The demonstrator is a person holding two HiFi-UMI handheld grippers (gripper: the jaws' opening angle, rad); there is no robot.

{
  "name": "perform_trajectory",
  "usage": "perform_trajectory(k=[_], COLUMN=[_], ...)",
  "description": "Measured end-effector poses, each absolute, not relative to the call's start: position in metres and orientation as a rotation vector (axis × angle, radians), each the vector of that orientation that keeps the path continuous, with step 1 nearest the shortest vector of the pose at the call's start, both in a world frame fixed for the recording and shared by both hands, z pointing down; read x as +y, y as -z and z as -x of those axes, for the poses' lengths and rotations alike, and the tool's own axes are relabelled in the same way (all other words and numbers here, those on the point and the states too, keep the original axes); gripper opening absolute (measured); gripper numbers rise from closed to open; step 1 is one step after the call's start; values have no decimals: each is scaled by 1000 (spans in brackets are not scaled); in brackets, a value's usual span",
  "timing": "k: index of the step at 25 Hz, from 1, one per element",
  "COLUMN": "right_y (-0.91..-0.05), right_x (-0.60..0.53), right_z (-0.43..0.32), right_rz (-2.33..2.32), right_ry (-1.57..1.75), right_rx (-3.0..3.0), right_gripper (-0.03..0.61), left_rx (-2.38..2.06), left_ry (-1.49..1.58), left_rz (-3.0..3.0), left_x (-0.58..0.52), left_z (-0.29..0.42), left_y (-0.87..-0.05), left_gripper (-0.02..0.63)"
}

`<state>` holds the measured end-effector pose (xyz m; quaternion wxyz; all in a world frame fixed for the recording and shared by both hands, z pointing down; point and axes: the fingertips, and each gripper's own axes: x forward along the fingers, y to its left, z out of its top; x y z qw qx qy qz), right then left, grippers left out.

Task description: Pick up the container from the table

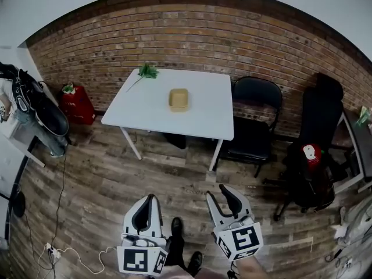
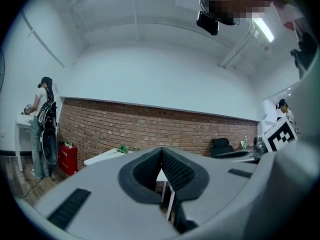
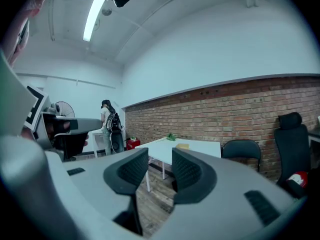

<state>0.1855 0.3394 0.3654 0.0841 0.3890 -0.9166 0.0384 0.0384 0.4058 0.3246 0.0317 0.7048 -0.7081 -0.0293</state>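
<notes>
A tan, shallow container (image 1: 178, 99) sits near the middle of a white table (image 1: 203, 121) against the brick wall, with a green sprig (image 1: 147, 71) at the table's far left corner. Both grippers are low in the head view, well short of the table and over the wooden floor. My left gripper (image 1: 150, 197) has its pads together with nothing between them, as the left gripper view (image 2: 161, 150) also shows. My right gripper (image 1: 217, 190) is open and empty. In the right gripper view (image 3: 160, 156) the container (image 3: 183, 145) shows far off on the table (image 3: 200, 146).
A black folding chair (image 1: 256, 121) stands at the table's right side, with a black office chair (image 1: 317, 150) piled with bags further right. A red bag (image 1: 75, 103) sits by the wall at left, near a person with a backpack (image 1: 35, 106). A power strip (image 1: 52, 250) and cable lie on the floor.
</notes>
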Motion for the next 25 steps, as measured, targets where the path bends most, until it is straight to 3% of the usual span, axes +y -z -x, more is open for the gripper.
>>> perform_trajectory(k=[16, 25], right_y=[-347, -347], right_x=[168, 114], right_z=[-92, -83], right_rz=[-1238, -1300], right_ry=[-42, -63], right_rx=[-2713, -2685], right_gripper=[147, 146], left_rx=[-2139, -2073], left_ry=[147, 112], left_rz=[-2270, -2298], left_x=[227, 169], left_z=[59, 66], left_y=[-306, -315], left_gripper=[8, 8])
